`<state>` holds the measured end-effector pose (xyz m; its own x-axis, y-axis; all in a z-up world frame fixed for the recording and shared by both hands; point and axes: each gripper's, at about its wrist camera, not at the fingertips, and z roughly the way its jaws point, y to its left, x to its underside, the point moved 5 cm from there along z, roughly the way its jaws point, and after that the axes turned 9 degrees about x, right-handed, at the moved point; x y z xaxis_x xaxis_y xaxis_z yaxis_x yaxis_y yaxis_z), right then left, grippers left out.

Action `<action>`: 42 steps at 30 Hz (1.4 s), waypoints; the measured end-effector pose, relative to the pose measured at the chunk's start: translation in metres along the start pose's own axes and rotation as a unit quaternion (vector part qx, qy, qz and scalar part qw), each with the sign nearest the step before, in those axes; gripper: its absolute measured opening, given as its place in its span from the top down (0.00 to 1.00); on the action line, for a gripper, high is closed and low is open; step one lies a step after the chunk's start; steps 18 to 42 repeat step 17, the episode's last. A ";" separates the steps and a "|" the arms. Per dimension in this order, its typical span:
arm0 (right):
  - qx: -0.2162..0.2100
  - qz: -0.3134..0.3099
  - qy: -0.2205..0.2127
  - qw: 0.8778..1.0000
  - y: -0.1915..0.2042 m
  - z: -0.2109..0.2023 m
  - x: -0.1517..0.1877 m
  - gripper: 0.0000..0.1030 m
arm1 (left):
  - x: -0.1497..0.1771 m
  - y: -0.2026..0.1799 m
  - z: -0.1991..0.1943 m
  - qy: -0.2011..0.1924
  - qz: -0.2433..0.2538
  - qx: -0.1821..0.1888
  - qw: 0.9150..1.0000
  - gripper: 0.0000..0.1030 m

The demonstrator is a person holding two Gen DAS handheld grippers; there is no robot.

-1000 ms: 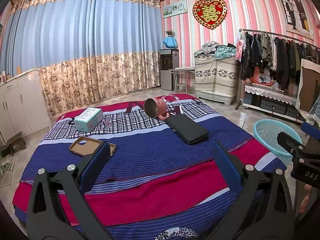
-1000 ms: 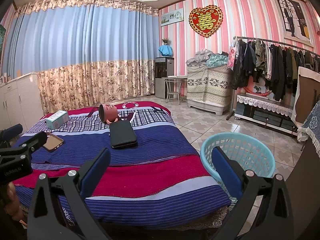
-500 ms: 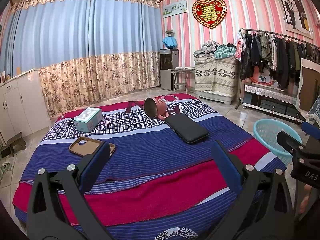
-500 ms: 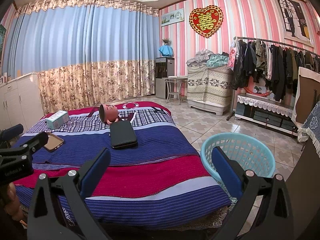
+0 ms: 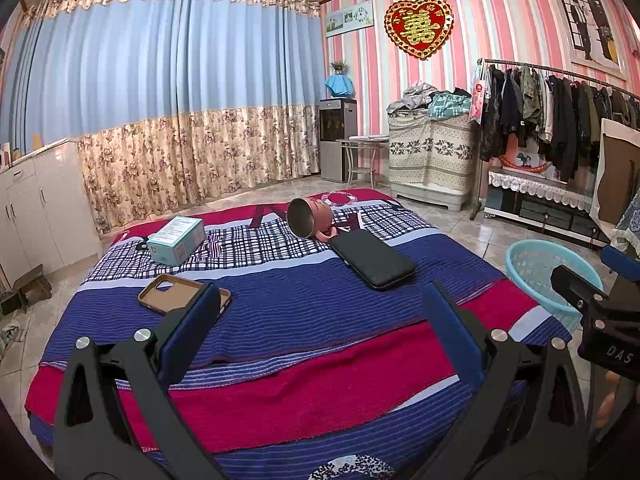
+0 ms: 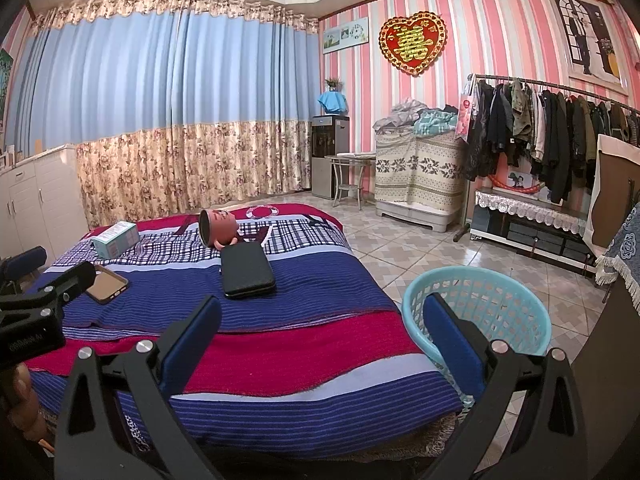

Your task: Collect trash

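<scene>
On the bed lie a light teal box [image 5: 176, 240] [image 6: 116, 239], a brown phone case [image 5: 182, 294] [image 6: 107, 286], a pink cup on its side [image 5: 310, 218] [image 6: 218, 227] and a black wallet-like case [image 5: 372, 258] [image 6: 247, 271]. A light blue plastic basket [image 6: 476, 320] [image 5: 548, 276] stands on the floor right of the bed. My left gripper [image 5: 320, 320] is open and empty over the bed's near end. My right gripper [image 6: 320, 328] is open and empty between bed corner and basket.
The bed [image 5: 300, 316] has a striped blue and red cover. A clothes rack [image 6: 540, 128] and low shelf stand at the right wall. A covered cabinet [image 6: 416, 168], small table and water dispenser [image 6: 328, 156] stand at the back. White cupboards [image 5: 36, 208] line the left.
</scene>
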<state>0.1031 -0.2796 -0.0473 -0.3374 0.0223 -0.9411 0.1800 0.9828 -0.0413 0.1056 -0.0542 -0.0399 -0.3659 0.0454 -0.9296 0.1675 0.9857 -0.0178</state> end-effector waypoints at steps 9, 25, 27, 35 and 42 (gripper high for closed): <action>0.000 0.001 -0.001 1.000 0.002 0.001 -0.001 0.04 | -0.002 0.000 -0.001 0.002 0.001 0.000 1.000 0.05; 0.000 0.001 0.000 1.000 0.002 0.001 -0.001 0.04 | -0.003 -0.001 -0.002 0.003 0.000 0.001 1.000 0.05; 0.000 0.001 0.000 1.000 0.002 0.001 -0.001 0.04 | -0.003 -0.001 -0.002 0.003 0.000 0.001 1.000 0.05; 0.000 0.001 0.000 1.000 0.002 0.001 -0.001 0.04 | -0.003 -0.001 -0.002 0.003 0.000 0.001 1.000 0.05; 0.000 0.001 0.000 1.000 0.002 0.001 -0.001 0.04 | -0.003 -0.001 -0.002 0.003 0.000 0.001 1.000 0.05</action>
